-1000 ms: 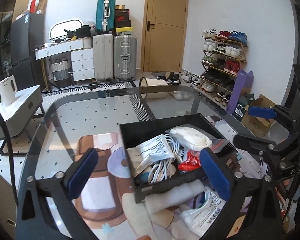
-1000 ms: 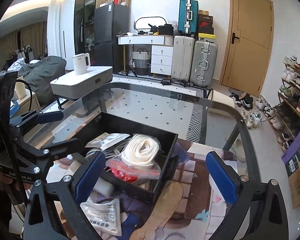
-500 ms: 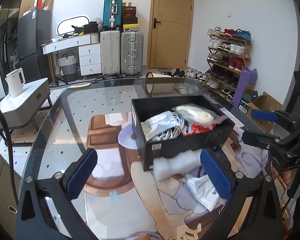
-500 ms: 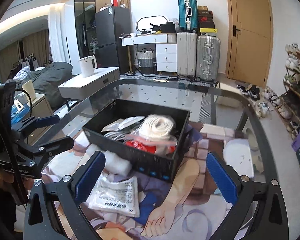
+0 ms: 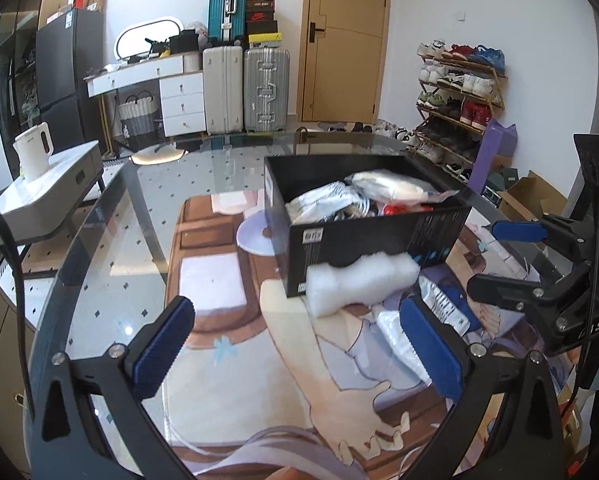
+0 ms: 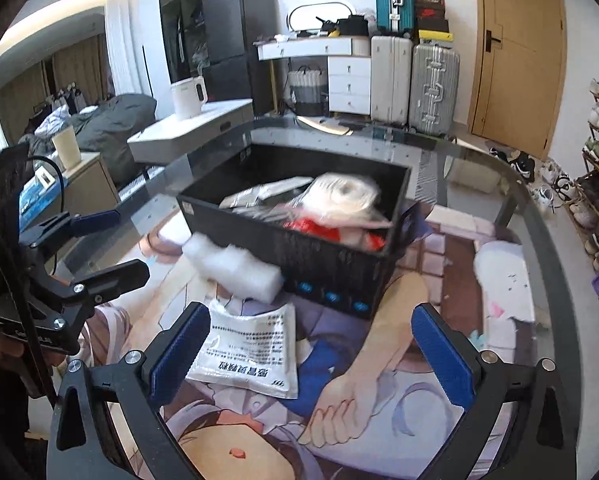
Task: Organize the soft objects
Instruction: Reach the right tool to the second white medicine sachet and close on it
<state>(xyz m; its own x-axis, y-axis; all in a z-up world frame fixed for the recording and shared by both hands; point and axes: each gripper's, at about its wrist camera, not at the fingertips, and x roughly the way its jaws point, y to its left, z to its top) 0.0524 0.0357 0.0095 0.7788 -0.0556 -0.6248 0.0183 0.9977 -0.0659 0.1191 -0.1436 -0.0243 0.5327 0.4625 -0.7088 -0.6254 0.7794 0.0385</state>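
Observation:
A black box (image 5: 363, 236) (image 6: 319, 260) stands on the printed mat, filled with a white cord roll (image 6: 341, 194), a silver pouch (image 5: 321, 200) and a red packet (image 6: 321, 226). A white foam piece (image 5: 359, 280) (image 6: 235, 268) lies against the box's near side. A white printed pouch (image 6: 249, 350) (image 5: 439, 308) lies flat in front of it. My left gripper (image 5: 295, 344) is open and empty, short of the foam. My right gripper (image 6: 307, 352) is open and empty, over the pouch. Each gripper shows at the edge of the other's view.
The glass table's rim (image 5: 99, 208) curves around the mat (image 5: 235, 344). A white side table with a kettle (image 5: 33, 156) stands to the left. Suitcases (image 5: 243, 88), a door and a shoe rack (image 5: 455, 100) line the far walls. A cardboard box (image 5: 527, 200) sits on the floor at right.
Both grippers have pulled back and up from the box, which now sits farther away. More of the mat, the foam and the pouch show. Both stay open.

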